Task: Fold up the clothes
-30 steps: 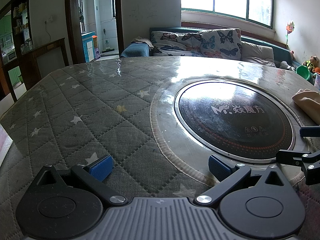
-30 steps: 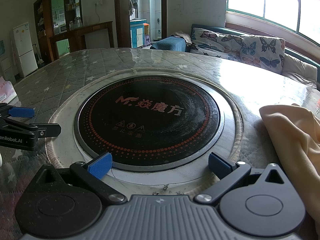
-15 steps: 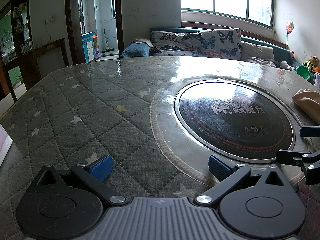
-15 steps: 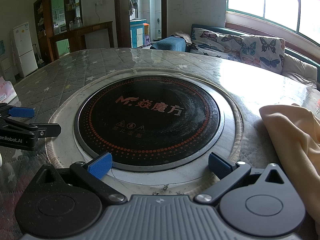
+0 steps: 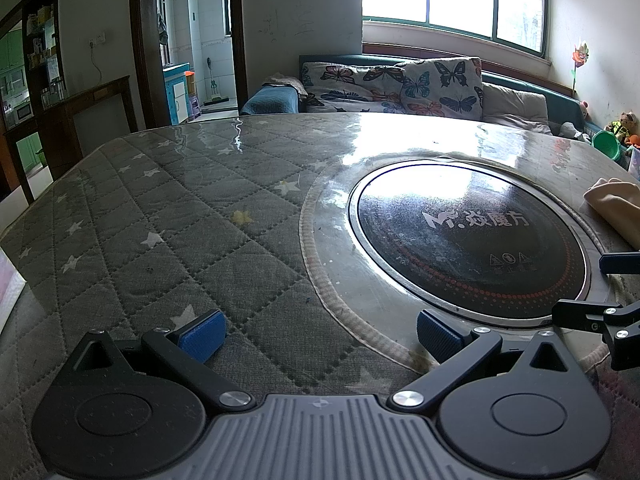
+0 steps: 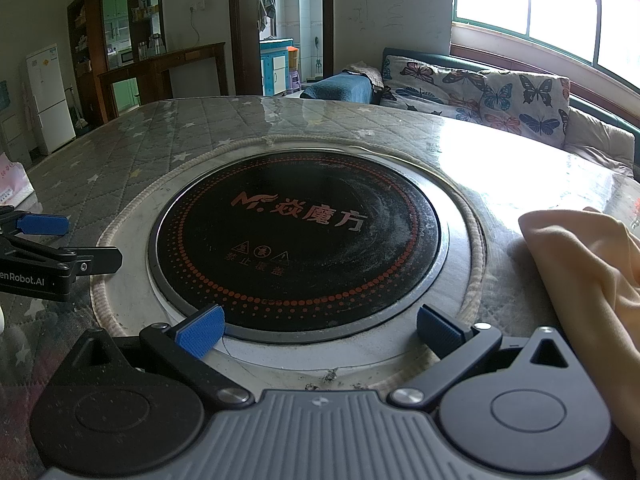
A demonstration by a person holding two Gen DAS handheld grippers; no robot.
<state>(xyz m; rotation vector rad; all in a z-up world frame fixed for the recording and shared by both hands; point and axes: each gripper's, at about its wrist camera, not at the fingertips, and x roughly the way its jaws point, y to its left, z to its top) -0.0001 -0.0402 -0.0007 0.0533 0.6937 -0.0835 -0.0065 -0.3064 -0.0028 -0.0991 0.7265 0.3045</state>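
A pale cream garment (image 6: 588, 280) lies crumpled on the right side of the table, to the right of my right gripper; its edge also shows in the left wrist view (image 5: 614, 208) at far right. My right gripper (image 6: 320, 330) is open and empty, low over the near rim of the black round cooktop (image 6: 296, 240). My left gripper (image 5: 320, 332) is open and empty over the quilted table cover (image 5: 160, 216), left of the cooktop (image 5: 468, 240). Each gripper's fingers show at the edge of the other's view.
The round table has a grey star-patterned quilted cover under clear plastic. A sofa with butterfly cushions (image 5: 400, 84) stands behind the table under the window. A white fridge (image 6: 50, 96) and dark wooden cabinets stand far left. A pink-white bag (image 6: 12, 184) sits at the left edge.
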